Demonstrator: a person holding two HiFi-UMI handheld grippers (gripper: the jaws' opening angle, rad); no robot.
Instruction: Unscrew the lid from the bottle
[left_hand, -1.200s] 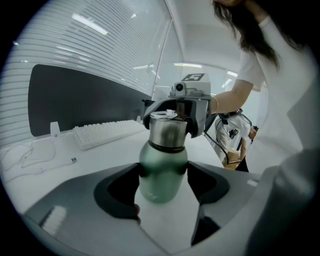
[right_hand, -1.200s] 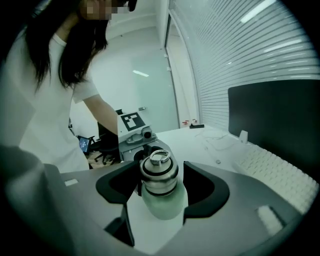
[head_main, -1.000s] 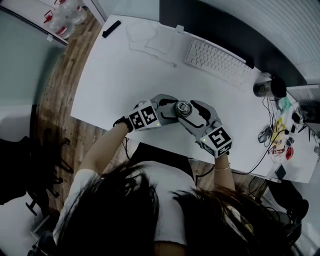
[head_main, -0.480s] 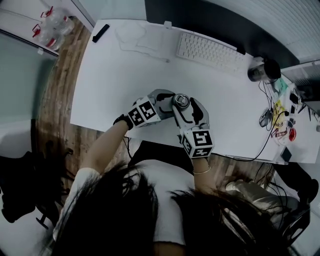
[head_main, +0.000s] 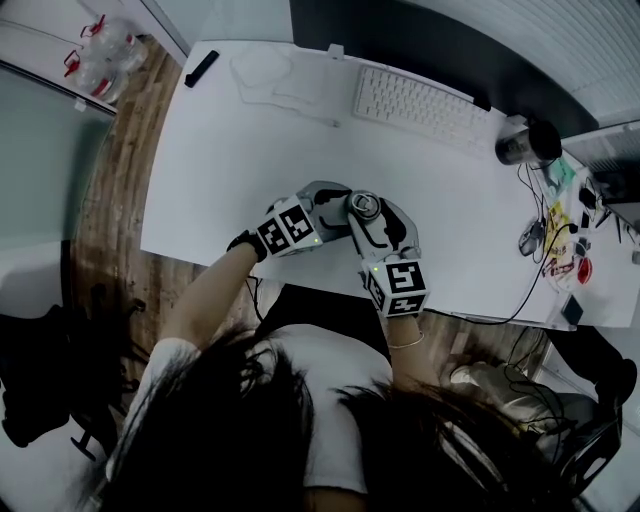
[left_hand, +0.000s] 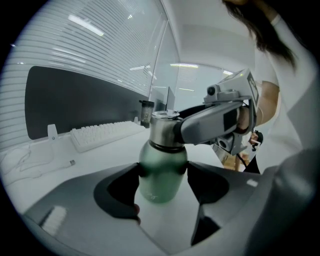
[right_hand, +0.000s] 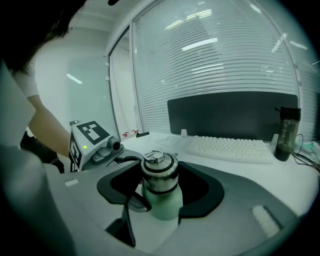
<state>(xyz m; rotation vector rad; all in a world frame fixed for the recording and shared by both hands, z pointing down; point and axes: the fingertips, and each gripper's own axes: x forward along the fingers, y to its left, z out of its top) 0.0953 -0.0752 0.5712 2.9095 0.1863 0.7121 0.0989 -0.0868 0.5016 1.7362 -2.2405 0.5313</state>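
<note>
A green bottle (left_hand: 162, 165) with a steel lid (right_hand: 159, 170) stands upright on the white table (head_main: 250, 140), near its front edge. My left gripper (left_hand: 162, 182) comes in from the left, and both its pads press on the green body. My right gripper (right_hand: 160, 177) reaches from the near side with the lid between its jaws. These jaws have just been closing. The pads stand close beside the lid, and I see no firm press. In the head view the lid (head_main: 363, 207) shows between the left gripper (head_main: 345, 213) and the right gripper (head_main: 372, 216).
A white keyboard (head_main: 420, 105) lies at the far side with a dark panel (right_hand: 230, 112) behind it. A dark tumbler (head_main: 520, 145) stands at the far right. Cables and small items (head_main: 560, 250) clutter the right edge. A black bar (head_main: 200, 67) lies at the far left corner.
My right gripper has swung round the bottle from the right side to the near side and rolled, with the lid still between its jaws. The left gripper and the bottle have stayed put.
</note>
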